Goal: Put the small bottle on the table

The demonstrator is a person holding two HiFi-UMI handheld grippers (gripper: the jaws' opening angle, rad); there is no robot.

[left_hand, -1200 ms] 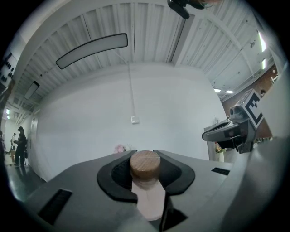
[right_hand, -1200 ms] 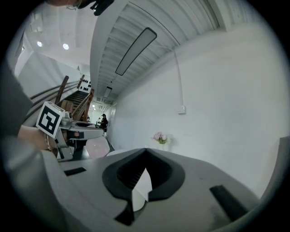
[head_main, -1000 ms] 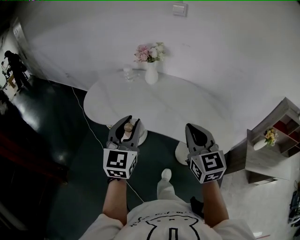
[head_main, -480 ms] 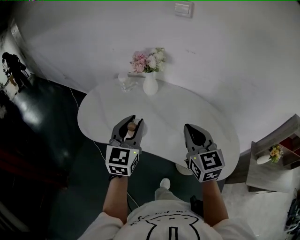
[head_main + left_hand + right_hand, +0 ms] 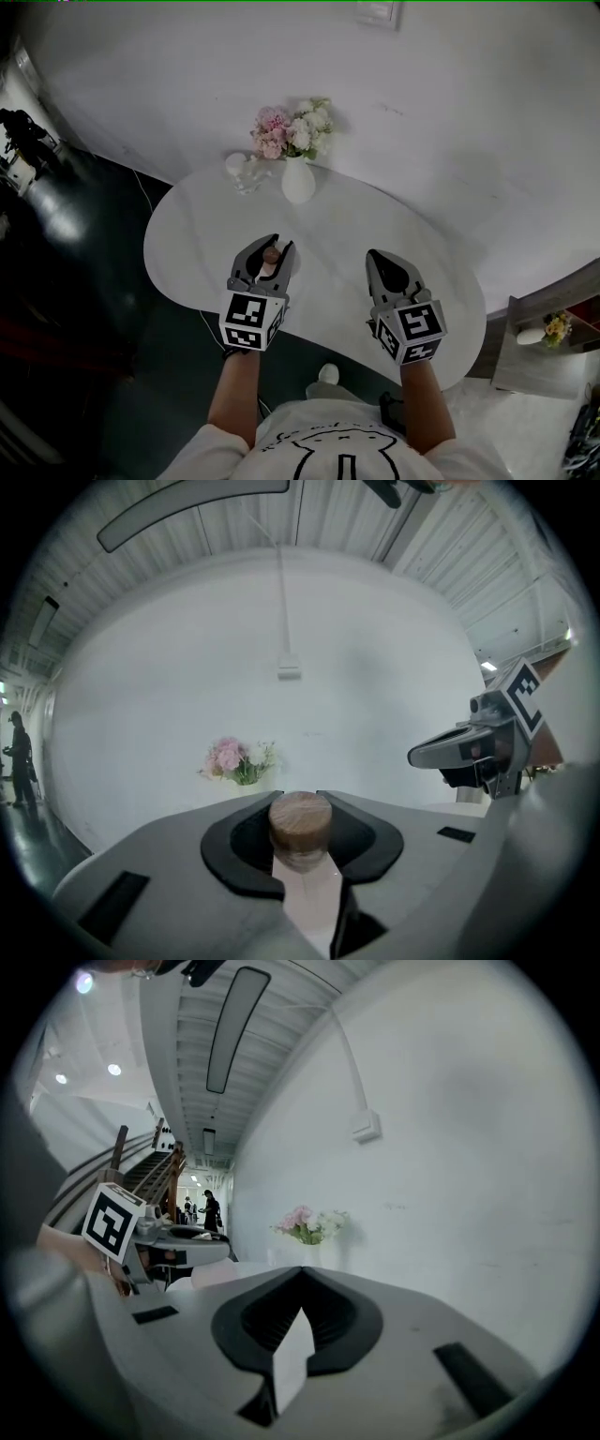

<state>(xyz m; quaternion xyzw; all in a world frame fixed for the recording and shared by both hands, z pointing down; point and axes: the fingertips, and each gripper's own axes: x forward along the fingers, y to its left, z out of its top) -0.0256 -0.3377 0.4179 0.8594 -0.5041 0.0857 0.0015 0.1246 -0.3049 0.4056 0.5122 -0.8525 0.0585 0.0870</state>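
Table now lies beneath, closer than before; left claw grips the small bottle; right claw clenched.

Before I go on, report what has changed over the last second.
The left gripper, still shut on the small bottle, and the shut, empty right gripper have advanced from above the floor to above the white table. Flower vase and glass stand unmoved.
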